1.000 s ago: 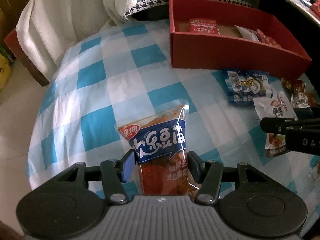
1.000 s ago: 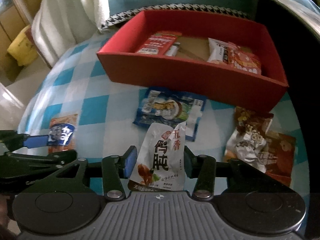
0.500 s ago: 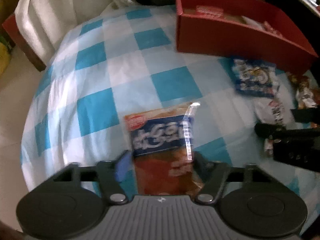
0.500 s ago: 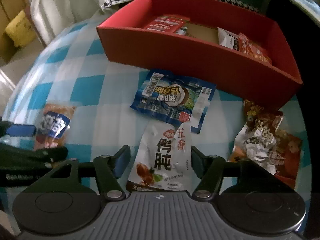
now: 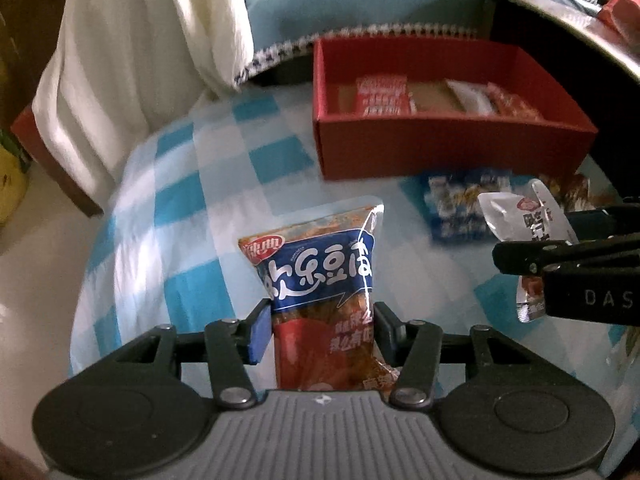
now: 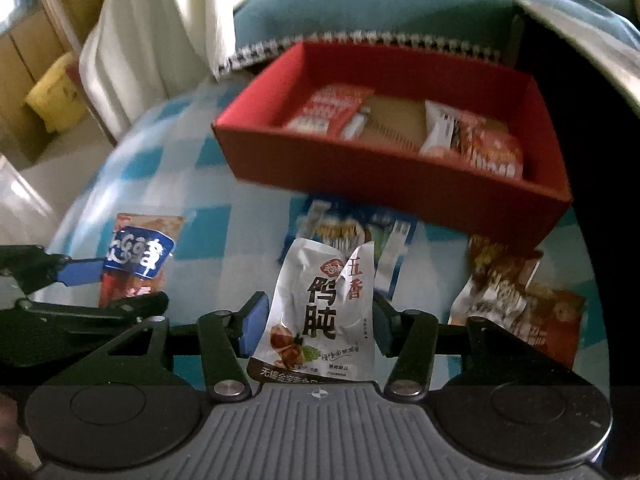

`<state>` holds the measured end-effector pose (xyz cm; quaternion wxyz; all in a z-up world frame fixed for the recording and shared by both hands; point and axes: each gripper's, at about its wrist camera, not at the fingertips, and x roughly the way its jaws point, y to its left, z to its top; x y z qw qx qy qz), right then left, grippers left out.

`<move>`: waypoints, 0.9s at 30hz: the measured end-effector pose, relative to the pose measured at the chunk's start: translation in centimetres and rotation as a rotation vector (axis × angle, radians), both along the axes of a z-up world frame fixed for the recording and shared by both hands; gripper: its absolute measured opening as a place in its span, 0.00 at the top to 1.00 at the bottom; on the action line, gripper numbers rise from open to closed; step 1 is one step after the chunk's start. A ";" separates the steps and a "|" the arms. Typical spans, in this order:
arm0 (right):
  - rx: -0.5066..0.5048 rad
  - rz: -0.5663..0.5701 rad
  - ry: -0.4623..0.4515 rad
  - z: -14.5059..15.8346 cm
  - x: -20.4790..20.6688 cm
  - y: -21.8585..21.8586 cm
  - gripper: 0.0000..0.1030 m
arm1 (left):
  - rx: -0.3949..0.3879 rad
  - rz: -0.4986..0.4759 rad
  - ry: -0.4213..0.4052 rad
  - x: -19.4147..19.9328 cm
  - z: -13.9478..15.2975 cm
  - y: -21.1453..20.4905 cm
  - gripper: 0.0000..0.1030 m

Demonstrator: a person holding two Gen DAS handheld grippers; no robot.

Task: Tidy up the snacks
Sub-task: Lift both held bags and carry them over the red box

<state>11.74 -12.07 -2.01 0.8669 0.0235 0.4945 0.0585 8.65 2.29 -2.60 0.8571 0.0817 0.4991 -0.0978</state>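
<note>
while gripped, both packets (image 5: 320,280) (image 6: 320,308) above tablecloth (image 5: 168,216)

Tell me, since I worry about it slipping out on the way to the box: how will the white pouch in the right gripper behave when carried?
The white pouch looks creased and thin, so it will likely flop above the right gripper. Its glossy film may be slippery, though the fingers pinch it low on both sides. It seems light, so dropping it into the red box should be gentle.

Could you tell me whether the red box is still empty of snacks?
No, the red box already holds several packets, including a red-and-white one at its left and an orange one at its right.
</note>
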 end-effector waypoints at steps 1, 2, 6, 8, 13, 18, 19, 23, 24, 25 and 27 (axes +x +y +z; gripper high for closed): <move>0.004 -0.001 -0.005 0.2 0.1 -0.1 0.41 | 0.000 -0.003 -0.011 0.1 0.3 -0.1 0.55; 0.006 -0.004 -0.010 0.3 0.1 -0.2 0.41 | -0.001 -0.005 -0.022 0.2 0.5 -0.3 0.55; 0.018 -0.010 -0.027 0.9 0.3 -0.5 0.41 | 0.009 -0.016 -0.068 0.6 1.4 -0.9 0.55; 0.022 -0.014 -0.038 1.2 0.4 -0.6 0.41 | 0.013 -0.019 -0.085 0.9 1.7 -1.1 0.55; 0.031 -0.030 -0.063 1.9 0.5 -1.1 0.41 | 0.010 -0.016 -0.114 1.7 2.5 -1.3 0.55; 0.039 -0.034 -0.087 2.6 0.6 -1.4 0.41 | 0.007 -0.012 -0.145 2.1 3.3 -1.5 0.55; 0.040 -0.034 -0.090 2.7 0.6 -1.4 0.41 | 0.006 -0.013 -0.149 2.2 3.4 -1.5 0.55; 0.046 -0.041 -0.105 3.2 0.8 -1.8 0.40 | 0.005 -0.016 -0.165 2.4 3.7 -1.8 0.55; 0.047 -0.043 -0.108 3.3 0.8 -1.9 0.40 | 0.007 -0.017 -0.170 2.4 3.8 -1.8 0.55; 0.046 -0.046 -0.111 3.4 0.9 -1.9 0.40 | 0.008 -0.017 -0.176 2.5 3.9 -1.9 0.55; 0.049 -0.049 -0.114 3.5 0.9 -2.1 0.40 | 0.007 -0.016 -0.187 2.7 4.1 -1.9 0.55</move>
